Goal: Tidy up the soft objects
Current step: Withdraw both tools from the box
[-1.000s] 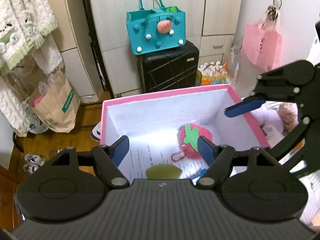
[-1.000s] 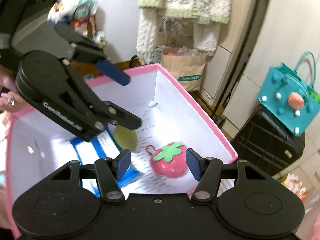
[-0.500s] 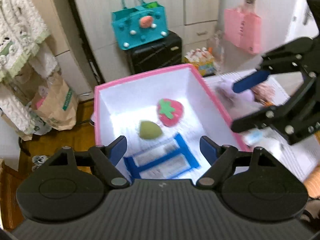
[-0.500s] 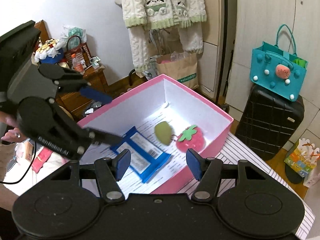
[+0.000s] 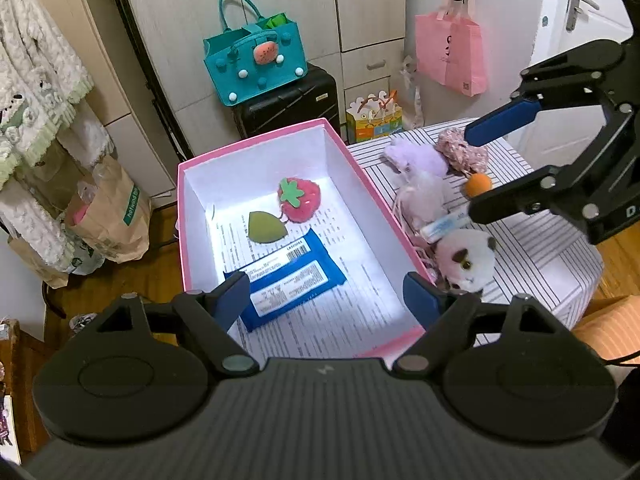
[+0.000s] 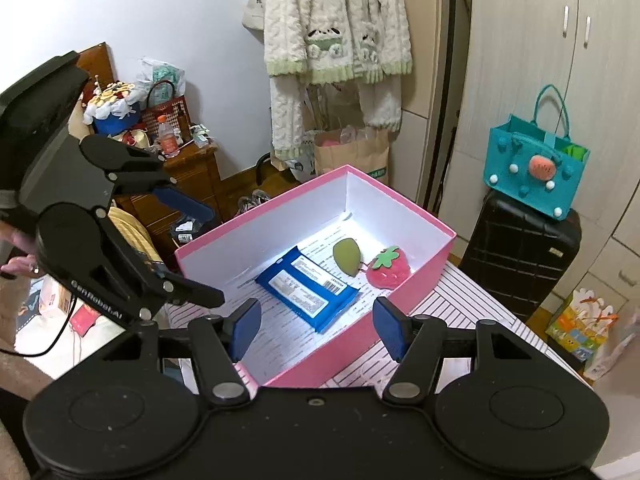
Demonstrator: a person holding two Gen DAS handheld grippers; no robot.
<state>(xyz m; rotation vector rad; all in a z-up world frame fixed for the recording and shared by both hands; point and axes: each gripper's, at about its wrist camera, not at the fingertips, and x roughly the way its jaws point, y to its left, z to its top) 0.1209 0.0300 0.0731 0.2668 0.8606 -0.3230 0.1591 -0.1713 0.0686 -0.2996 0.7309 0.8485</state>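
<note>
On desk, right of box: loose soft toys not yet sorted — white plush cat [image 5: 466, 258], lilac plush [image 5: 416, 156], pale tasselled plush [image 5: 424, 200], pink knitted scrunchie [image 5: 462, 150], orange pompom [image 5: 478, 184], small tube [image 5: 444, 226] lying between the plushes.
Box contents: pink box [image 5: 362, 166] on striped desk [image 5: 552, 248] holds strawberry plush [image 5: 300, 200], green sponge [image 5: 266, 226], blue wipes pack [image 5: 292, 278], all flat on the paper-lined floor.
Left tongs [image 5: 326, 300]: wide open, empty, hovering over near end of box.
Right tongs [image 6: 316, 324]: wide open, empty, above near box rim; in left view seen over the toy pile.
Handling: plushes look light, squashy, non-fragile; pinch mid-body so the pads sink in. Cat best taken across the head. Scrunchie and pompom are small, grab whole. Tube looks stiffer and slick, grip across its middle.
Change vs earlier: both views now sit higher and further back; wipes pack and toy pile fully visible now, a second ago only strawberry and sponge showed clearly. Box items unmoved.
</note>
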